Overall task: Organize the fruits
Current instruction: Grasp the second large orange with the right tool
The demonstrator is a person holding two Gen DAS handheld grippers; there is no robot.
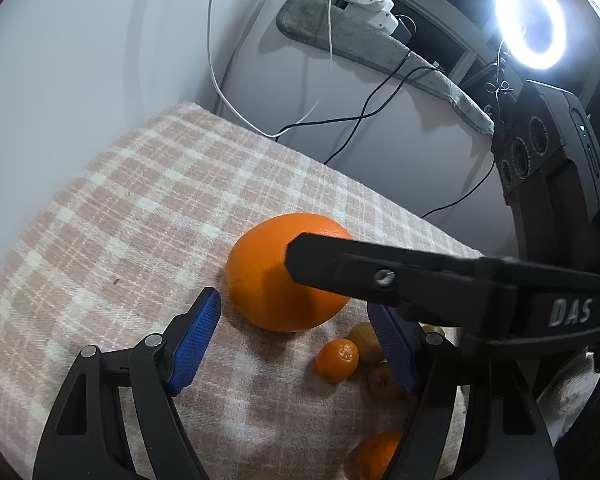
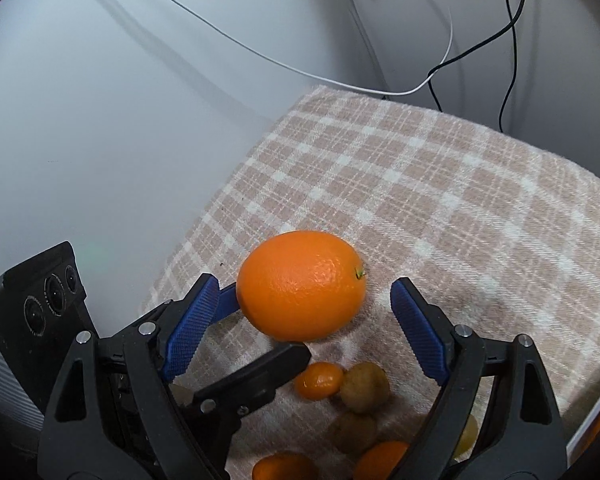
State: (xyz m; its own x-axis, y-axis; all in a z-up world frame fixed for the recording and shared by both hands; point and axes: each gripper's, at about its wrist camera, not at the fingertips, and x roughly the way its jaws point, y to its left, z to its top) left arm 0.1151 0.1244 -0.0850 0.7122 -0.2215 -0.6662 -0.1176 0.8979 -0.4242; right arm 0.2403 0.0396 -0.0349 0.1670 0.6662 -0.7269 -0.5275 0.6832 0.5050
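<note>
A large orange (image 1: 278,280) (image 2: 300,284) lies on the pink checked cloth (image 1: 140,208) (image 2: 440,184). My left gripper (image 1: 296,312) is open just short of it, empty. My right gripper (image 2: 304,296) is open around the orange without clamping it; one of its fingers (image 1: 340,264) crosses the left wrist view in front of the orange. A small mandarin (image 1: 337,360) (image 2: 319,380), brownish kiwis (image 1: 365,342) (image 2: 364,386) and more mandarins (image 1: 376,454) (image 2: 380,460) lie close to the grippers.
The cloth ends at a white wall (image 1: 80,60) on the left and drops off at the back, where black and white cables (image 1: 340,120) hang. A ring light (image 1: 530,20) shines at upper right. An orange-edged object (image 2: 598,416) sits at the right border.
</note>
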